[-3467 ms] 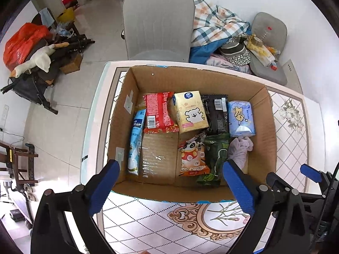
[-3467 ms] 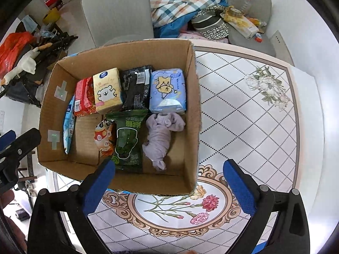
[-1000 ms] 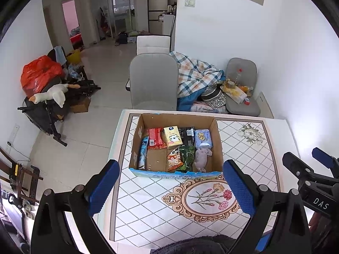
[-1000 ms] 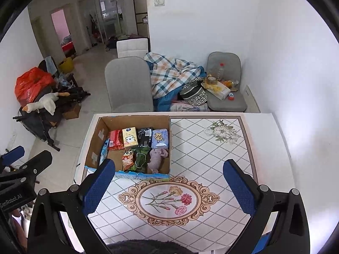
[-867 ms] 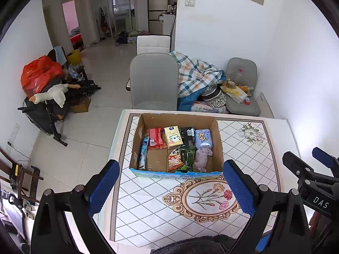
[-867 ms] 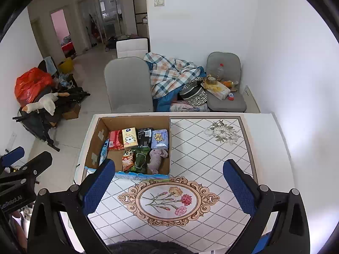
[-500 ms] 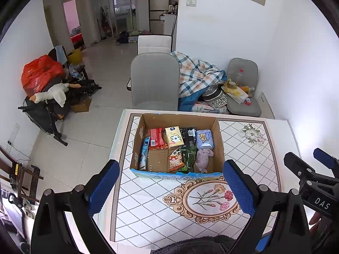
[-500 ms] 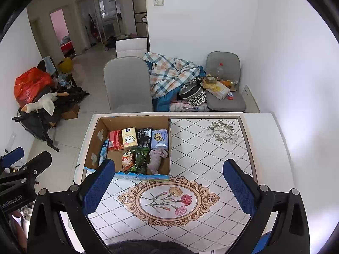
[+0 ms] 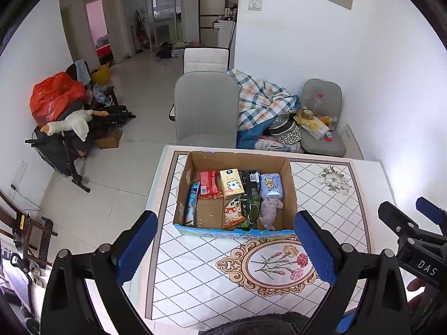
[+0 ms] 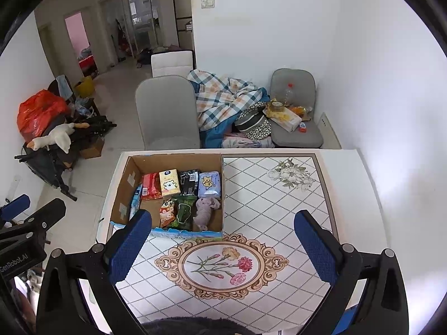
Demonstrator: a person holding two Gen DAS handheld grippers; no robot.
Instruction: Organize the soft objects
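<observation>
An open cardboard box stands on the patterned table. It holds a red pack, a yellow tissue pack, a black pack, a blue tissue pack, snack bags and a lilac soft toy. My left gripper is open and empty, held high above the table's near edge. My right gripper is open and empty, also high and back from the box.
The table has a floral medallion in front of the box. A grey chair stands behind the table, with a plaid blanket pile and a second cluttered chair by the wall. A stroller with a goose toy is at left.
Over 3.5 s both grippers pulled up and back from just above the box to a high, distant view. In the last second almost nothing moved. Both stay open and empty.
</observation>
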